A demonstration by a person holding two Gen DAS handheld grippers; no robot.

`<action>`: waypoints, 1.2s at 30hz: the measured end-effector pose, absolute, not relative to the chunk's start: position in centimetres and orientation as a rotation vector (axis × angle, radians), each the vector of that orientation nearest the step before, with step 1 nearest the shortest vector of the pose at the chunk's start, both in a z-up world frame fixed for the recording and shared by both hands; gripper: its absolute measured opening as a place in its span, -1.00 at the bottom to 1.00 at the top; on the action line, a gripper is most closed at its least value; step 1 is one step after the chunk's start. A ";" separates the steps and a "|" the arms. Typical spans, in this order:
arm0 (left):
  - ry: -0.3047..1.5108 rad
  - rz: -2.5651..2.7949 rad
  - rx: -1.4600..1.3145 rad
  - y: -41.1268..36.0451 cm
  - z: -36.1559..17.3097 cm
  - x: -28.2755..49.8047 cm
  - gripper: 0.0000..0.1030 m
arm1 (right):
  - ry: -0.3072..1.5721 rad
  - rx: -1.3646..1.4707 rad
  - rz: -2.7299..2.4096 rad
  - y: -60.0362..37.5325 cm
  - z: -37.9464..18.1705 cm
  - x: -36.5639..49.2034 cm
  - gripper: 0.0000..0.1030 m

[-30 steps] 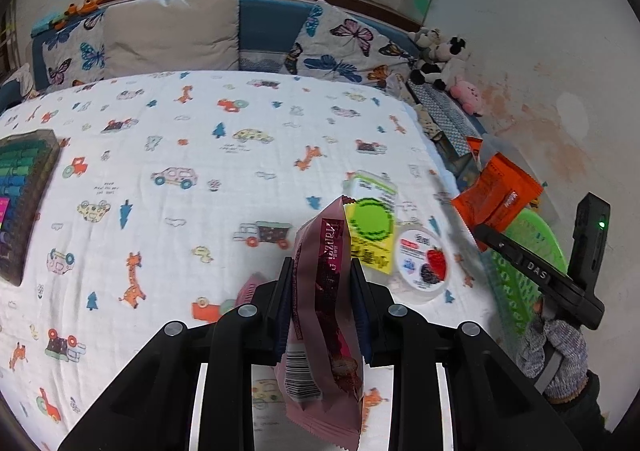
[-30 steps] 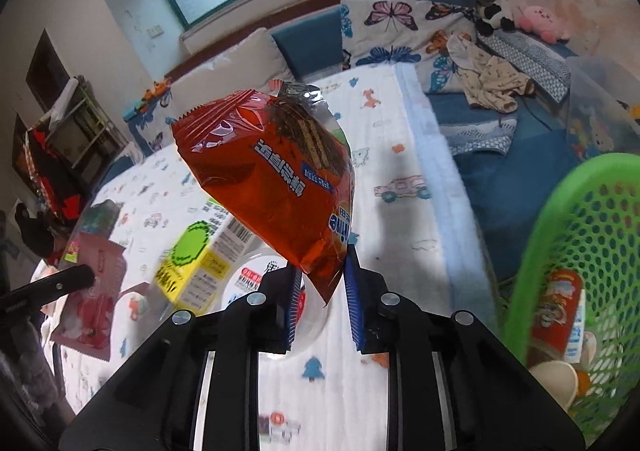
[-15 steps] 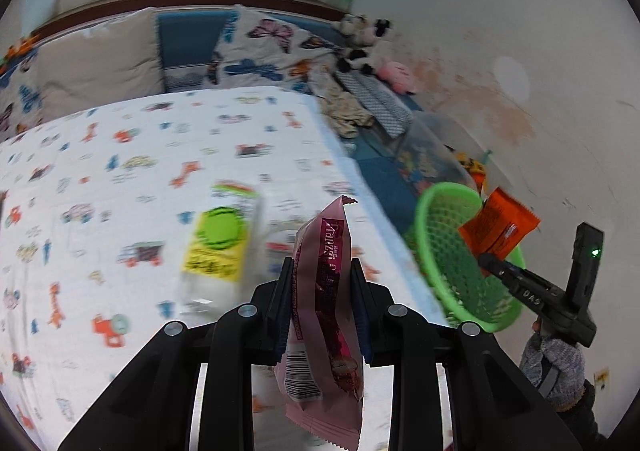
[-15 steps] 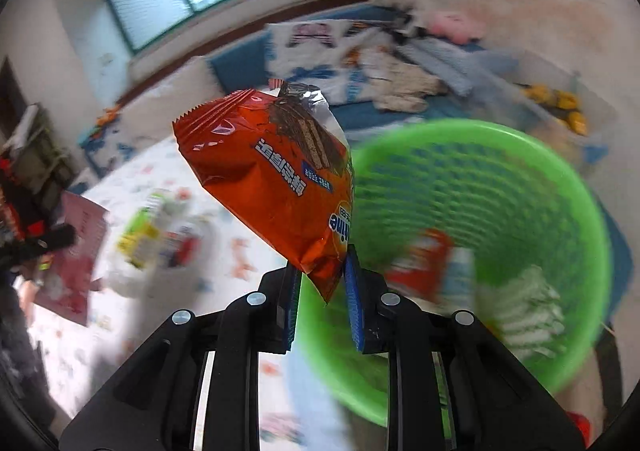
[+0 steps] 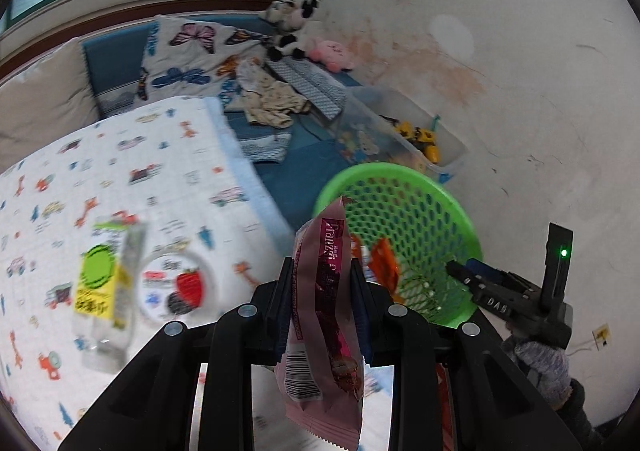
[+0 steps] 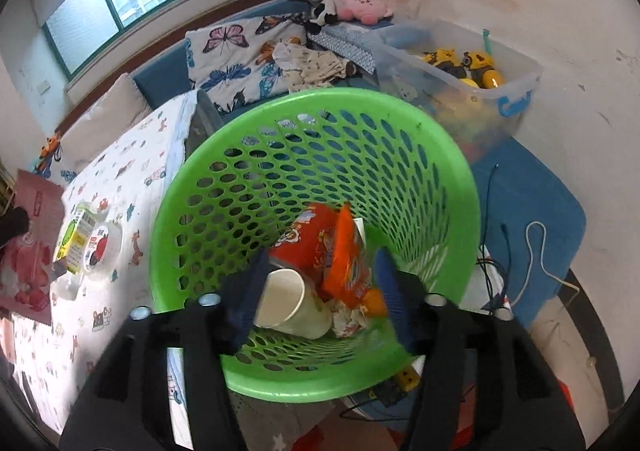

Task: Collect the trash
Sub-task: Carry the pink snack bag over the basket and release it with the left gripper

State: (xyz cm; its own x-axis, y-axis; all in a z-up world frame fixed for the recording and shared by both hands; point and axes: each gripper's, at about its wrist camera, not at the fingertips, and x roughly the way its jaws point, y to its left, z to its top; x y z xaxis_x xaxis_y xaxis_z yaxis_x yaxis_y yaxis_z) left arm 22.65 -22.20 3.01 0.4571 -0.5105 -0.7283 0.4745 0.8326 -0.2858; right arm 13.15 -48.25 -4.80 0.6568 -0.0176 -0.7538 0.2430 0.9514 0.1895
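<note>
My left gripper is shut on a pink snack wrapper, held upright beside the bed edge, just left of the green mesh basket. My right gripper is open and empty above the green basket. The orange snack bag lies inside the basket with a white paper cup and crumpled scraps. The right gripper also shows in the left wrist view at the basket's right rim. A yellow-green carton and a round strawberry lid cup lie on the bed.
The bed with its printed sheet fills the left. A clear plastic toy bin stands behind the basket by the wall. Pillows and plush toys sit at the head. Cables and a blue mat lie on the floor at right.
My right gripper moved over the basket, opened and let the orange bag drop in. My left gripper carried the pink wrapper rightward toward the basket.
</note>
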 end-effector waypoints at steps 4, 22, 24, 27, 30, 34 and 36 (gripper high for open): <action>0.921 -0.678 -0.043 -25.4 3.0 22.6 -0.49 | 0.824 0.267 -0.146 -48.6 -4.1 11.9 0.27; 1.005 -0.904 -0.097 -37.0 -1.2 23.2 -0.02 | 0.734 0.280 -0.172 -50.6 -2.6 6.2 0.41; 1.001 -0.898 -0.124 -36.9 -1.6 23.3 0.10 | 0.732 0.283 -0.175 -50.6 -2.6 5.9 0.41; 1.000 -0.904 -0.138 -36.2 -1.9 23.4 0.10 | 0.728 0.290 -0.173 -50.5 -2.6 5.7 0.41; 0.992 -0.891 -0.132 -35.3 -1.9 23.2 0.10 | 0.728 0.293 -0.167 -50.3 -2.7 5.7 0.41; 0.961 -0.857 -0.120 -32.8 -1.6 22.7 0.10 | 0.728 0.296 -0.152 -49.7 -2.7 5.9 0.41; 0.945 -0.829 -0.111 -31.3 -1.5 22.5 0.10 | 0.724 0.293 -0.139 -49.2 -2.5 6.0 0.41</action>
